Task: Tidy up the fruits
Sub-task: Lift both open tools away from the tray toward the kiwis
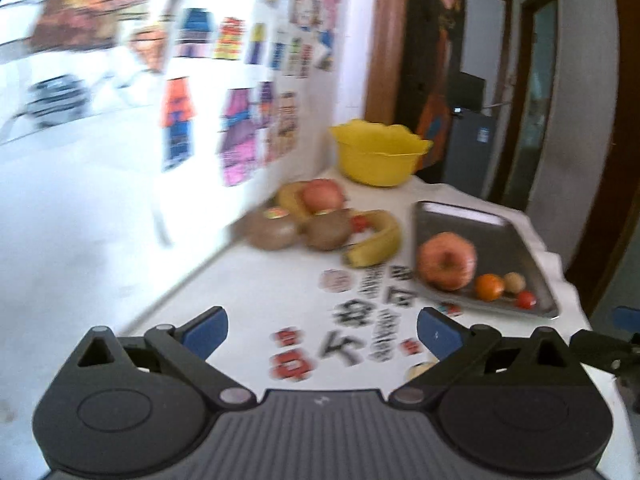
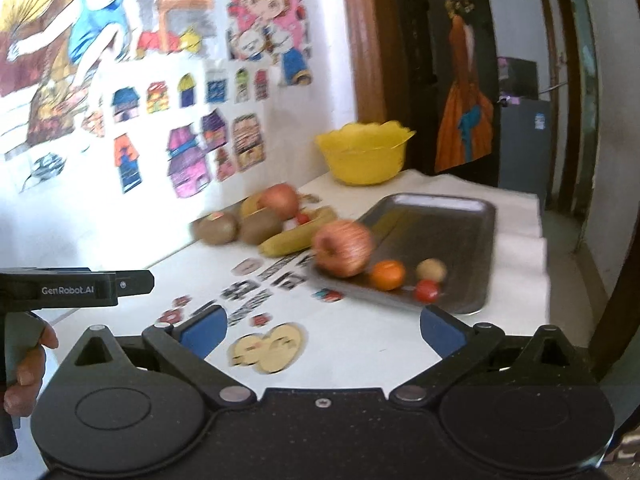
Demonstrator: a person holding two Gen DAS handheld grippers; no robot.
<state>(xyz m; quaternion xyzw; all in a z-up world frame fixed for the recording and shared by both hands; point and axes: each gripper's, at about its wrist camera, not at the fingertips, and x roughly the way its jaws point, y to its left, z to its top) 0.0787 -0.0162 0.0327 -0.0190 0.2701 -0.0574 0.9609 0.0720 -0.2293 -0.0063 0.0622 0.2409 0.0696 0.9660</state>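
Observation:
A metal tray (image 1: 504, 236) (image 2: 452, 232) lies on the white table and holds a red apple (image 1: 446, 261) (image 2: 343, 247), an orange (image 1: 489, 286) (image 2: 387, 275), a small tan fruit (image 1: 514, 281) (image 2: 431, 269) and a small red fruit (image 1: 525, 299) (image 2: 426, 290). Left of the tray lies a pile: two kiwis (image 1: 272, 230) (image 2: 216, 228), a banana (image 1: 376, 240) (image 2: 294, 236) and a second apple (image 1: 322, 194) (image 2: 279, 199). My left gripper (image 1: 322, 334) is open and empty over the near table. My right gripper (image 2: 322, 330) is open and empty too, short of the tray.
A yellow bowl (image 1: 378, 152) (image 2: 364, 150) stands at the table's far end. A wall with coloured drawings (image 2: 160, 80) runs along the left. Printed stickers (image 1: 360, 320) cover the cloth. A hand (image 2: 24, 368) holds the other gripper's handle at left. A doorway opens behind.

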